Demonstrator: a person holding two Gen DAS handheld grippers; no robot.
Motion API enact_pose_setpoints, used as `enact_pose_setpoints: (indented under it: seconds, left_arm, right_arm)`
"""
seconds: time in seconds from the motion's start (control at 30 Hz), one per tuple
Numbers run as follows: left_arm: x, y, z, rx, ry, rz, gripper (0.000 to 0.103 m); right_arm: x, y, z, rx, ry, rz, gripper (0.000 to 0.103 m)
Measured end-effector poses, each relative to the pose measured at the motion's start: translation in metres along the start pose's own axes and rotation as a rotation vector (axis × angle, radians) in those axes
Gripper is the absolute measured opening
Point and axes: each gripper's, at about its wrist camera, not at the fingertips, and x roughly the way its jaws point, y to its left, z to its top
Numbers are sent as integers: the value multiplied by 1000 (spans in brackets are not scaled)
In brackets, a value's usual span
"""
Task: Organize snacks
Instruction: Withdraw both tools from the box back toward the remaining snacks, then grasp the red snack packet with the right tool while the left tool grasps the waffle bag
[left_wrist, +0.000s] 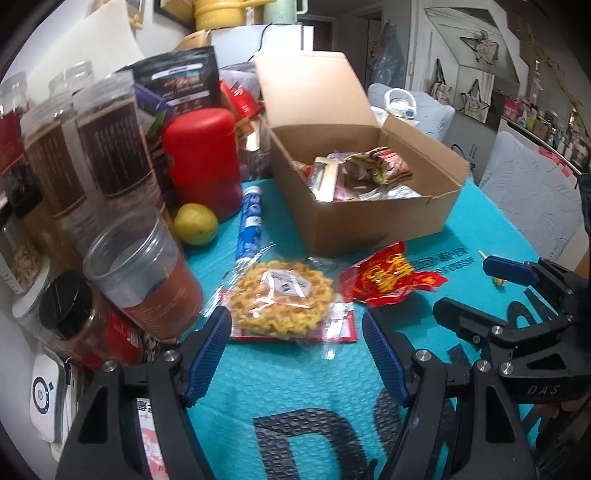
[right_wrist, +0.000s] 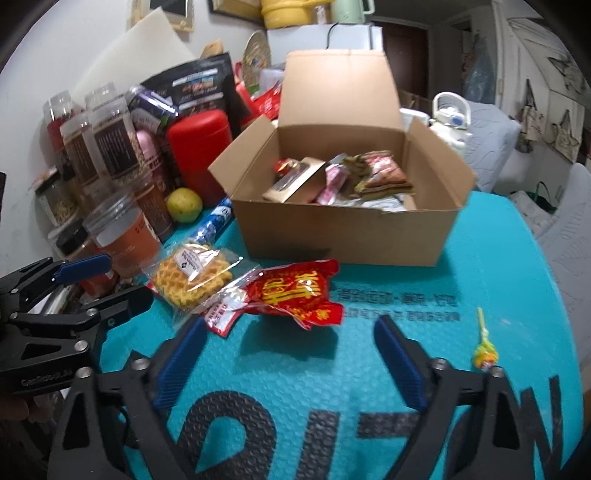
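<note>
An open cardboard box (left_wrist: 373, 221) (right_wrist: 343, 236) holds several snack packs at the back of the teal mat. In front of it lie a clear-wrapped yellow waffle snack (left_wrist: 282, 302) (right_wrist: 192, 275) and a red snack bag (left_wrist: 388, 277) (right_wrist: 295, 291). A flat red-and-white packet (left_wrist: 341, 326) (right_wrist: 219, 315) lies under them. A lollipop (right_wrist: 484, 352) lies at the right. My left gripper (left_wrist: 297, 332) is open, just short of the waffle snack. My right gripper (right_wrist: 290, 341) is open, just short of the red bag. Both are empty.
Jars (left_wrist: 110, 140) (right_wrist: 110, 147), a red canister (left_wrist: 203, 158) (right_wrist: 201, 151), a yellow-green fruit (left_wrist: 195, 223) (right_wrist: 184, 205) and a blue tube (left_wrist: 251, 221) (right_wrist: 214, 221) crowd the left side. A white bottle (right_wrist: 448, 122) and grey cushions (left_wrist: 528, 192) stand at the right.
</note>
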Motion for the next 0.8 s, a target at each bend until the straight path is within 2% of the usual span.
enact_pose_setpoints:
  seconds: [0.17,0.37,0.67,0.73,0.77,0.8]
  left_arm:
    - [10,16,0,-27,14,27,73]
    - [26,26,2,-43,40,32,73]
    - [52,26,9,-43,84,-21,73]
    - [57,25,11,-39,91,-19,73]
    - [59,24,12,-36,93,-21,73]
    - [61,24,13,-34,96,-20,73]
  right_arm:
    - [35,6,13,-44,58,2,102]
    - [71,9,24,-85,117,-18,102]
    - [105,3,25,-101,179,-54,102]
    - [108,-3,22,-81,191,-34,93]
    - [110,-6,20,-73,198,-28,84]
    - [110,-7,19,-74,193,-27,83]
